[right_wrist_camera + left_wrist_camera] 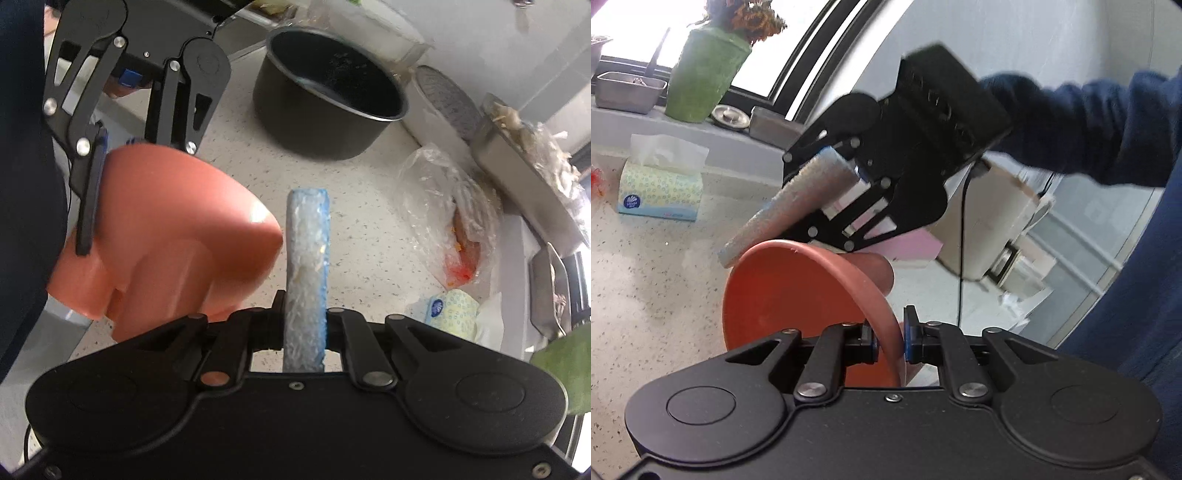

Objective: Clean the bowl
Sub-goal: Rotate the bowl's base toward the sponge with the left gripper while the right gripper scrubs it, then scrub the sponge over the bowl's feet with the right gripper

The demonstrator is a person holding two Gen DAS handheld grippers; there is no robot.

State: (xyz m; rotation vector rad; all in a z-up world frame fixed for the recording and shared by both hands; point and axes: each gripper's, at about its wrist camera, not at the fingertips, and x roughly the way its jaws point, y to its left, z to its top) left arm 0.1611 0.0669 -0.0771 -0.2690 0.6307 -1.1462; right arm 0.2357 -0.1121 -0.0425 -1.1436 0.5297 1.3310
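Left gripper (890, 341): pinching the rim of the orange bowl (798, 295), 1 pad inside the wall, 1 outside, and the bowl is up off the countertop (646, 288), tipped on edge.
Right gripper (304, 325): clamped on the blue-edged sponge (308, 258), which sticks straight out past its fingers.
Sponge against bowl: in the left wrist view the sponge tip (764, 218) sits right at the bowl's upper rim, at the far side from the left gripper; whether it touches I cannot tell.
Room around the bowl: open speckled counter on its left in the left wrist view, with the tissue pack (661, 188) well beyond.
Edges: behind the tissue pack the counter steps up to a sill carrying a green pot (705, 74) and a steel tray (628, 90).
Only the left wrist view: the bowl's smooth inside, and the dark blue sleeve (1082, 122) behind the right gripper.
Only the right wrist view: the bowl's underside (177, 236) with its moulded foot, just left of the sponge.
Also only there: a black pot (328, 99) beyond the bowl, and a plastic bag (450, 221) to the sponge's right.
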